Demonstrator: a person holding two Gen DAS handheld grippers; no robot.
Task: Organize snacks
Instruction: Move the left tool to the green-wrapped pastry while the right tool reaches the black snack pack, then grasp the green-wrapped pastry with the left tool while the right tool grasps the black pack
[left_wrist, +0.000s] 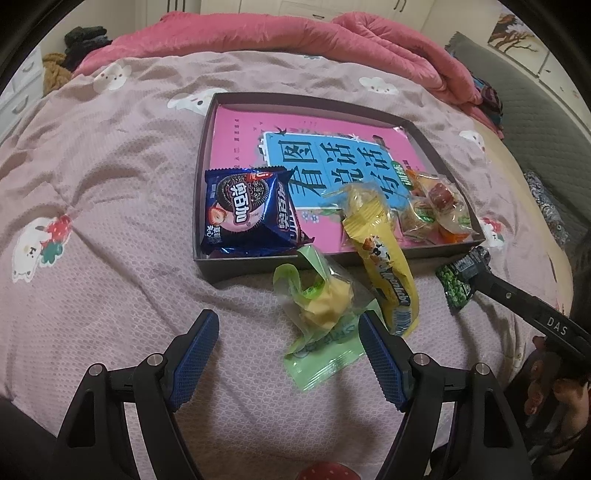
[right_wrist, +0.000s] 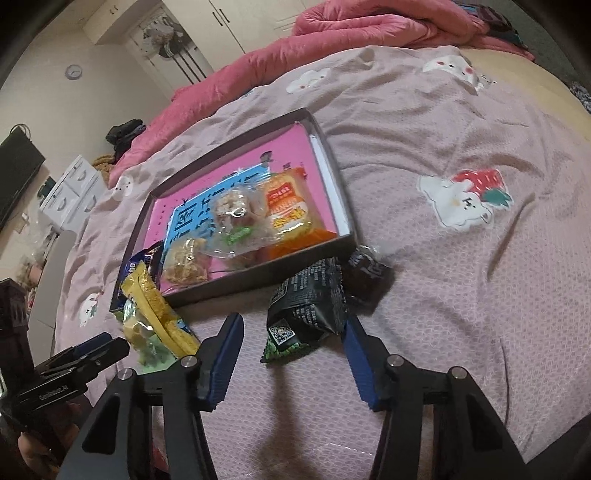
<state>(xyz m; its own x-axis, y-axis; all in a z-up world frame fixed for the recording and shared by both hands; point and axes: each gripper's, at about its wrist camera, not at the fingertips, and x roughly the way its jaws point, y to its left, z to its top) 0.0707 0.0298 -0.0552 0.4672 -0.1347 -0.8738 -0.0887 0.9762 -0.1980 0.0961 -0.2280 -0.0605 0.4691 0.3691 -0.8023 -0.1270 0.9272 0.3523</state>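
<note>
Now, right gripper (right_wrist: 293, 347) jaws apart, unclenched, straddling dark pea packet (right_wrist: 306, 310): light, crinkly, slippery; pinch puffed middle. Left gripper (left_wrist: 288, 354) released, green-wrapped pastry (left_wrist: 325, 306) just ahead: soft, crushable.

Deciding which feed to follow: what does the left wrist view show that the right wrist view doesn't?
Left only: the Oreo pack's full front, and the green-wrapped snack clearly, beside the open left hand-held gripper.
Right only: the orange-labelled packet facing the camera, and the right hand-held gripper open around the dark green-pea packet.
Both: box, yellow packet.
</note>
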